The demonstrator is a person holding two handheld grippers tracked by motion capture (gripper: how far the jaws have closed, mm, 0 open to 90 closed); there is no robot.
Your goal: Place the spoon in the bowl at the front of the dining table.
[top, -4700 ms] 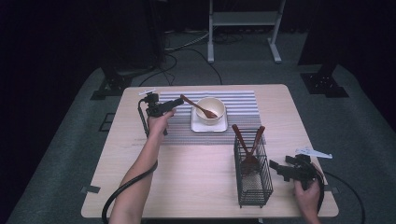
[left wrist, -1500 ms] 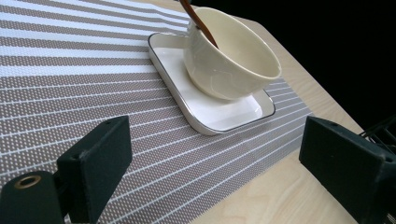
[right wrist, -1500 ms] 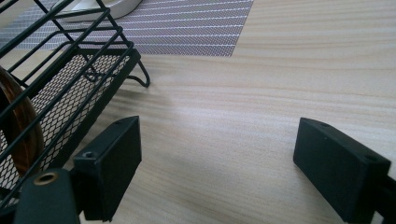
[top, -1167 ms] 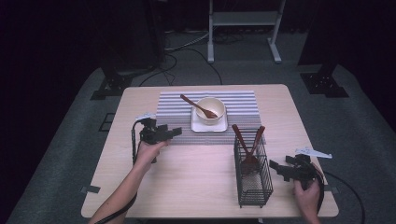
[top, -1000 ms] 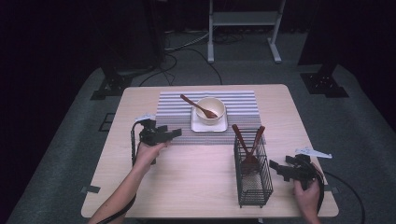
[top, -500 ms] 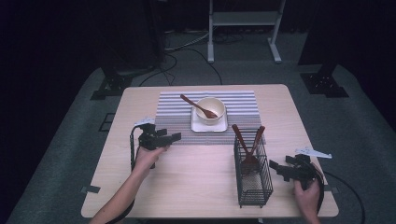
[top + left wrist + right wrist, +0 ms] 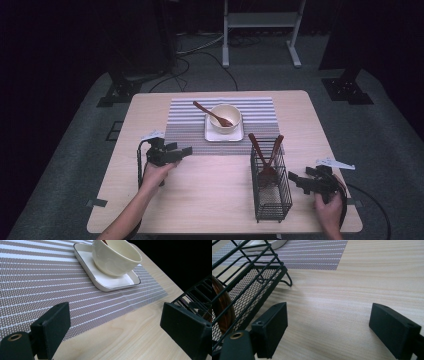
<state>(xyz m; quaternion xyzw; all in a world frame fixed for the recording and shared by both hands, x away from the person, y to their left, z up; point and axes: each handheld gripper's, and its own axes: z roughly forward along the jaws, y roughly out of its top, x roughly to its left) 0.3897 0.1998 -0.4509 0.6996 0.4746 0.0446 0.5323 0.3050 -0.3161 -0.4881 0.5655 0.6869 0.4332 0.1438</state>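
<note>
A cream bowl [image 7: 225,116] stands on a white square plate [image 7: 212,135] on a striped placemat [image 7: 185,120], with a wooden spoon [image 7: 210,113] resting in it. A black wire basket [image 7: 272,192] holds wooden utensils [image 7: 265,150]. My left gripper [image 7: 186,149] hovers open over the mat's near left corner, with nothing between its jaws. The left gripper view shows the left gripper [image 7: 120,325], the bowl [image 7: 115,257] and the plate [image 7: 110,281] ahead. My right gripper [image 7: 292,176] rests open just right of the basket. In the right gripper view the right gripper [image 7: 329,327] is over bare wood, the basket [image 7: 249,272] at left.
The light wooden table [image 7: 210,190] has bare wood between the grippers and in front of the mat. A metal stand [image 7: 260,30] and dark equipment bases stand on the floor beyond the table. Cables trail from both grippers off the near edge.
My left gripper has drawn back from beside the bowl toward the near left, off the mat's corner. The right gripper, bowl and basket have stayed where they were.
</note>
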